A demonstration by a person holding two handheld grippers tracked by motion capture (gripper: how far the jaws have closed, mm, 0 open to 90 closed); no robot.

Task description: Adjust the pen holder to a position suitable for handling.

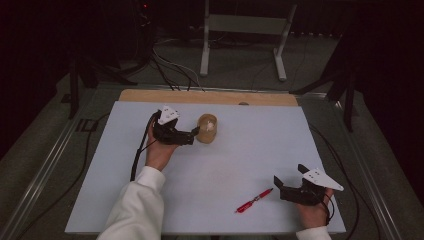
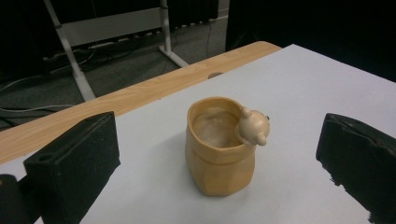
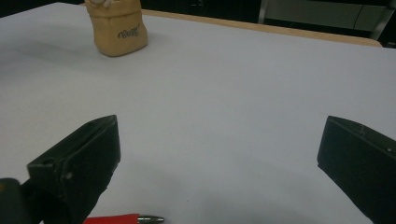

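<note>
The left gripper (image 1: 194, 134) sat with its jaws spread wide, holding nothing, and the tan pot (image 1: 207, 128) stood just ahead of its tips. In the left gripper view the pot (image 2: 219, 149) rose between the two black jaws but farther out, with clear table on either side of it, so neither jaw touched it. In the high view the tips looked close to the pot's near side; whether they met it could not be told from there.

The pot was shaped like a small sack, smooth and glazed-looking, with a thick rolled rim above a faceted, slightly bulging body. A pale little animal figure (image 2: 254, 127) clung to the rim on the side toward the right-hand jaw, its rounded head leaning over the opening. The inside showed a pale, dull bottom, and nothing could be made out lying in it. From the right gripper view the pot (image 3: 117, 29) stood far ahead and to the left, with dark lettering on its wall.

The right gripper (image 1: 278, 186) was also wide open and empty, resting low over the pale blue-grey table (image 1: 250, 150), well apart from the pot. A red pen (image 1: 254, 200) lay just beside its left jaw, its metal tip (image 3: 150, 218) showing at the jaw's foot.
</note>
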